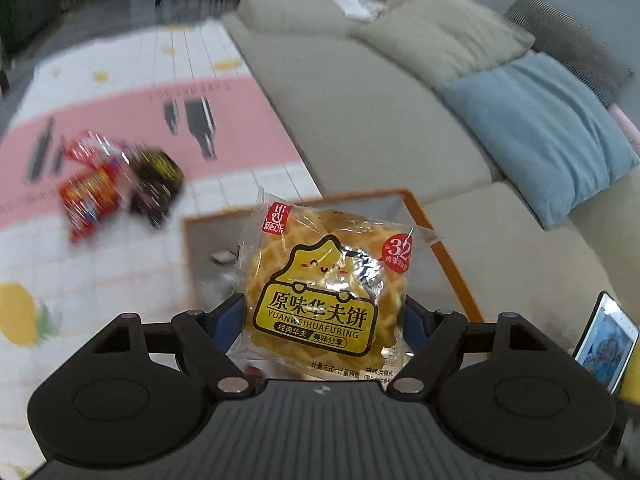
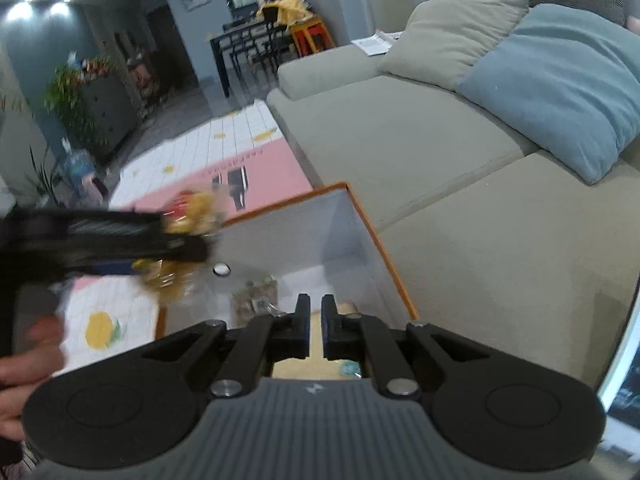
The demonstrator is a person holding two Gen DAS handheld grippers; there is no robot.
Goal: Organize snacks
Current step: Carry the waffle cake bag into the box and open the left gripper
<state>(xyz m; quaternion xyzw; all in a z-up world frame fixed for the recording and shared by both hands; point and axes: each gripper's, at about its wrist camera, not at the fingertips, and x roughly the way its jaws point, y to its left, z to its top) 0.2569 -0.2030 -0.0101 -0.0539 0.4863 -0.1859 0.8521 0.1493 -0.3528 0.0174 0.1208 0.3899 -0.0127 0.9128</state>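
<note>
Left gripper (image 1: pixel 324 316) angled downward, jaws wide around a packet, right gripper (image 2: pixel 315 330) jaws nearly together

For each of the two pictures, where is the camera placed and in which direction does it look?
Left wrist view: sits on the left gripper, looking down over the yellow waffle packet it grips, toward the orange-rimmed box and pink mat.
Right wrist view: sits on the right gripper, nearly shut and empty, facing into the box; a hand shows at left.
Shared: box, mat, grey-green sofa, blue cushion.
</note>
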